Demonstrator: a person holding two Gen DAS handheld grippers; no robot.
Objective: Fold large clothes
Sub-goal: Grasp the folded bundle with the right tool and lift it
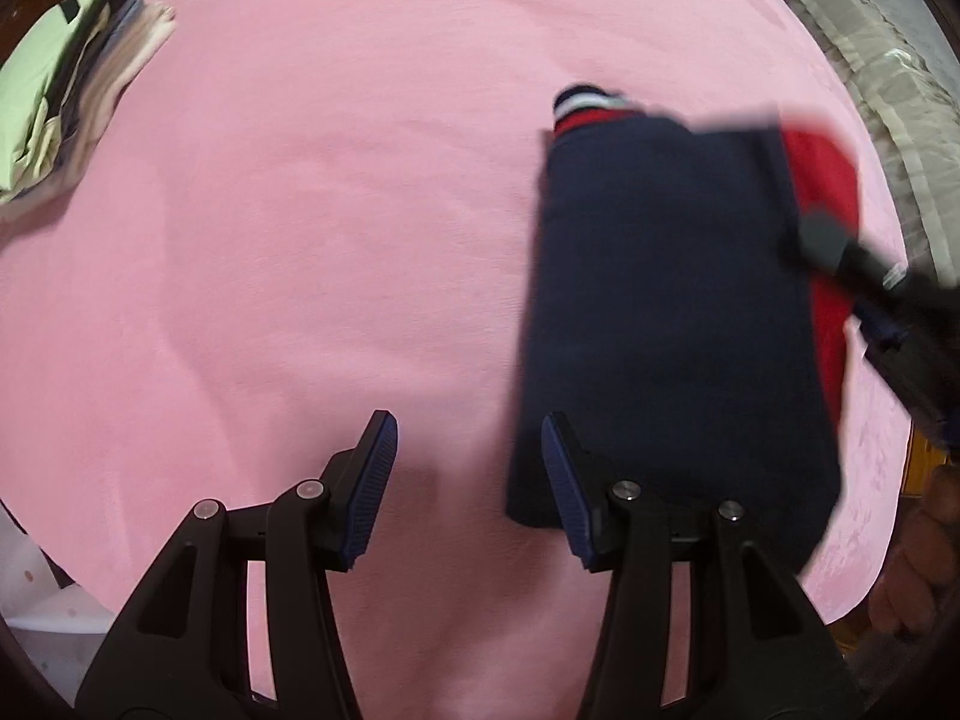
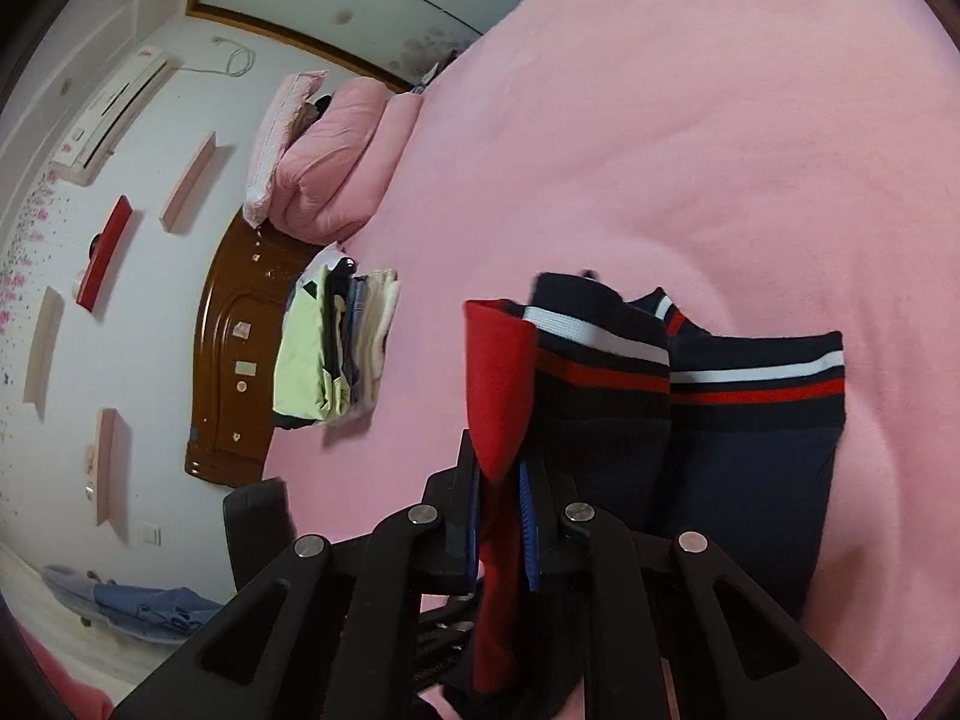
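Navy blue with a red lining and red-and-white striped ribbed hems, the folded jacket (image 1: 672, 312) lay on the pink bed sheet (image 1: 336, 228), toward the right side in the left wrist view. The right gripper (image 2: 503, 516) had its fingers (image 2: 529, 531) clamped on a red fold of the jacket, which stood up between the blue pads; only no more than this thin layer kept them apart. The left gripper (image 1: 469, 492) hung above the sheet with its fingers (image 1: 372, 492) apart and nothing between them; its right finger was over the near corner of the jacket. Farther away, near the brown wooden headboard (image 2: 231, 360), a stack of folded clothes (image 2: 330, 348) with a light green piece on top rested on the sheet. A pink folded quilt (image 2: 336, 162) lay beyond it.
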